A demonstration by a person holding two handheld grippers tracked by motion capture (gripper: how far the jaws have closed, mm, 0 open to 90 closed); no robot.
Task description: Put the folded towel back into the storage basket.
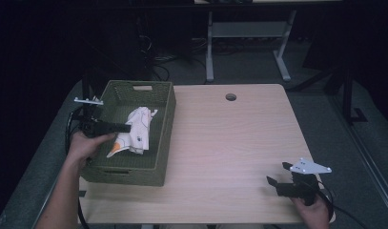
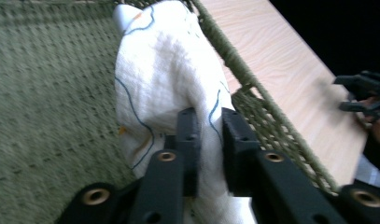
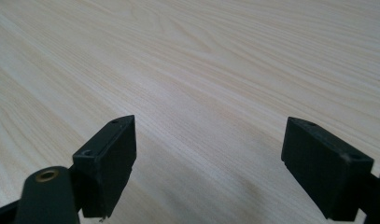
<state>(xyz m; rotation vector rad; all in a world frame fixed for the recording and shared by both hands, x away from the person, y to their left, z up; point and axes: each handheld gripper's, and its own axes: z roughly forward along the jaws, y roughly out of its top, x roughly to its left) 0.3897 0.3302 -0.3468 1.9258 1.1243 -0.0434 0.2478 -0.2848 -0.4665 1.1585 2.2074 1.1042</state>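
Pinching the crumpled white cloth with blue and orange lines point(image 2: 164, 84) inside the green woven basket point(image 1: 165, 102) at far left, the left gripper point(image 2: 210, 140) looks mid-placement; next, release it; the right gripper point(image 3: 208, 154) gapes empty near right

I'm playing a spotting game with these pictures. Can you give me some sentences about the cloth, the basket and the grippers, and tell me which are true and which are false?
1. The white cloth lies inside the green basket. True.
2. The left gripper has cloth between its jaws. True.
3. The right gripper is squeezing a ball. False: its jaws stand wide apart over bare wood, with nothing between them.
4. The basket sits at the right end of the table. False: it sits at the left end, seen from above.
5. The table has a round hole near its far edge. True.
6. The cloth is plain black. False: it is white with thin blue lines and some orange.
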